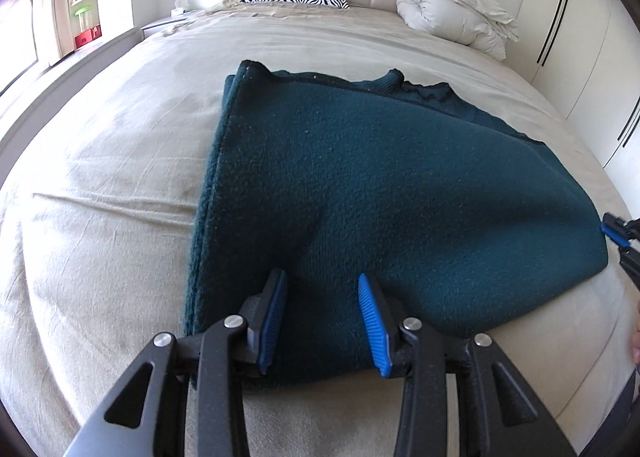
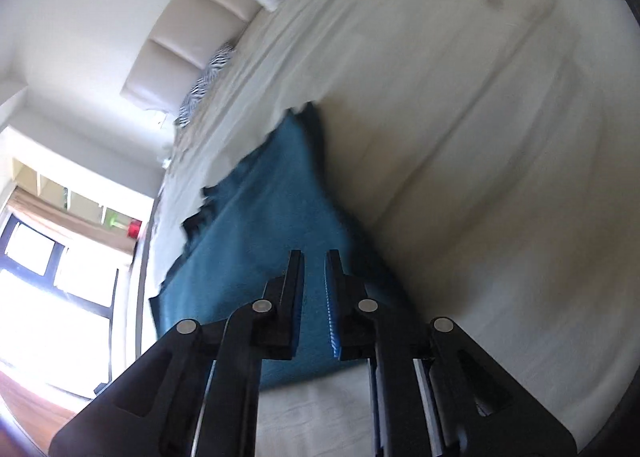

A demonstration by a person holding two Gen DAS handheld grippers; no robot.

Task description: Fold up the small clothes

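Lying across the near half of the bed (image 1: 100, 193) is a dark teal knit garment (image 1: 360, 185), already doubled over, its layered edges stacked along the left side. The left gripper (image 1: 322, 317) hangs over the near hem with its blue pads spread apart, gripping nothing. The right gripper (image 2: 314, 305), tilted and blurred, hovers at the cloth's right edge with jaws nearly together; a gap shows between them and nothing is pinched. The wool looks thick, soft and floppy, so I'd pinch both near corners through every layer, or the fold will slump.
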